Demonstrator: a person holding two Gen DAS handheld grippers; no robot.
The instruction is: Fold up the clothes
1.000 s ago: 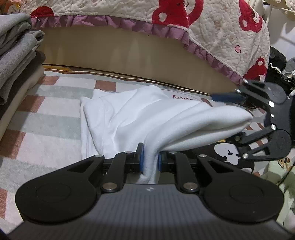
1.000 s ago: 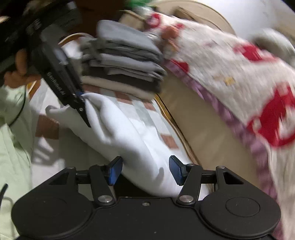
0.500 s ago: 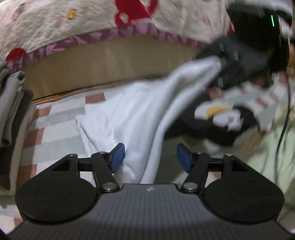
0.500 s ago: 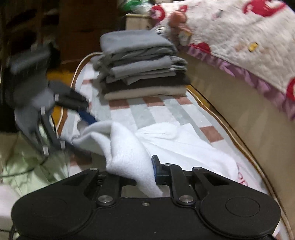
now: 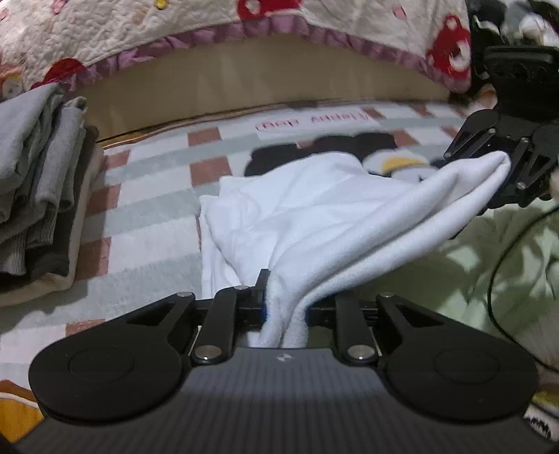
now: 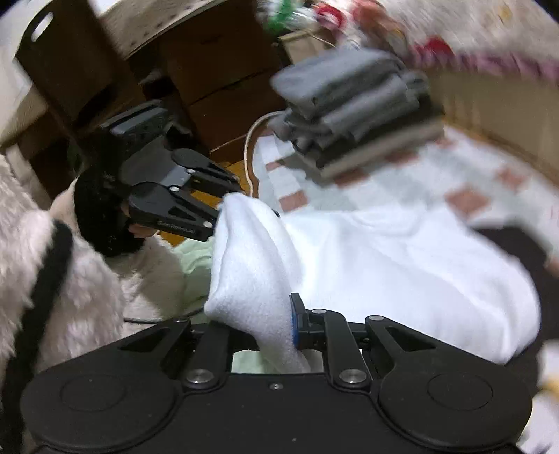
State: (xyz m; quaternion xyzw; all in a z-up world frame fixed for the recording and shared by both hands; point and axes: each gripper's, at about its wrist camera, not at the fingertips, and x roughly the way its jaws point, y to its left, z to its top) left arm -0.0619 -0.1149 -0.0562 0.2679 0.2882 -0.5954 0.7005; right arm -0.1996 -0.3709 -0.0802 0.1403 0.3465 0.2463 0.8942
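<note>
Both grippers have hold of one white garment (image 5: 325,216) and are stretching a doubled edge of it between them, so the step in hand looks like the middle of a fold: the near edge is lifted, the rest not yet covered. The left gripper (image 5: 284,307) is closing its jaws, and in its own view they already pinch a bunch of white cloth between the blue pads. The right gripper (image 6: 276,331) has its jaws clamped on the other end of the same edge; from the left wrist it shows at the far right with the cloth's corner at its tips.

The garment lies on a checked blanket (image 5: 146,216) of pale green, white and reddish squares spread on the floor in front of a bed with a quilt (image 5: 146,31) printed in red. Its far part rests flat and rumpled on the blanket, while the near part rises in a soft ridge toward the two grips. The cloth is thick and fleecy, plain white, with loose creases near the left gripper.

The next move probably calls for carrying both ends together, level and taut, over the flat part, then lowering them so the edges line up before letting go. A stack of folded clothes (image 5: 38,188), grey and dark, stands to the left on the blanket, likely where this piece belongs afterwards.
</note>
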